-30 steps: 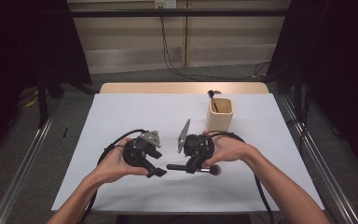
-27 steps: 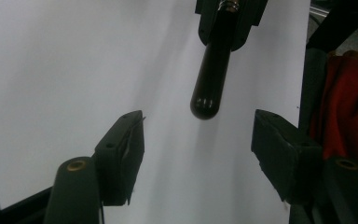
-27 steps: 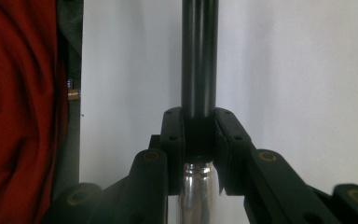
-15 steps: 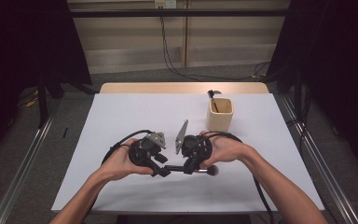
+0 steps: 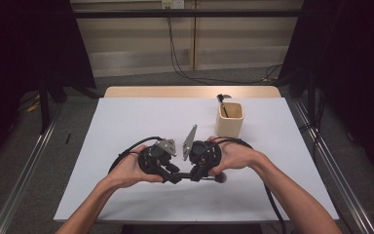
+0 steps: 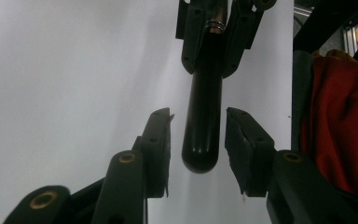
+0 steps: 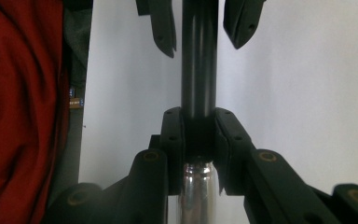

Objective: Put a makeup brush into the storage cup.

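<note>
While the right tool (image 5: 202,171) stays clenched on the makeup brush (image 7: 198,70), pinching the black handle just above its silver ferrule, the handle juts sideways into the gap of the left tool (image 5: 171,176), which looks like a handover set up in mid-air over the white surface (image 5: 126,122). In the left gripper view the rounded handle end (image 6: 203,135) hangs between the two pads (image 6: 161,140); those jaws have just been closing, yet daylight shows on both sides, so nothing is gripped there. Farther back stands a beige cup (image 5: 230,120) with another dark tool in it, probably where the brush belongs.
</note>
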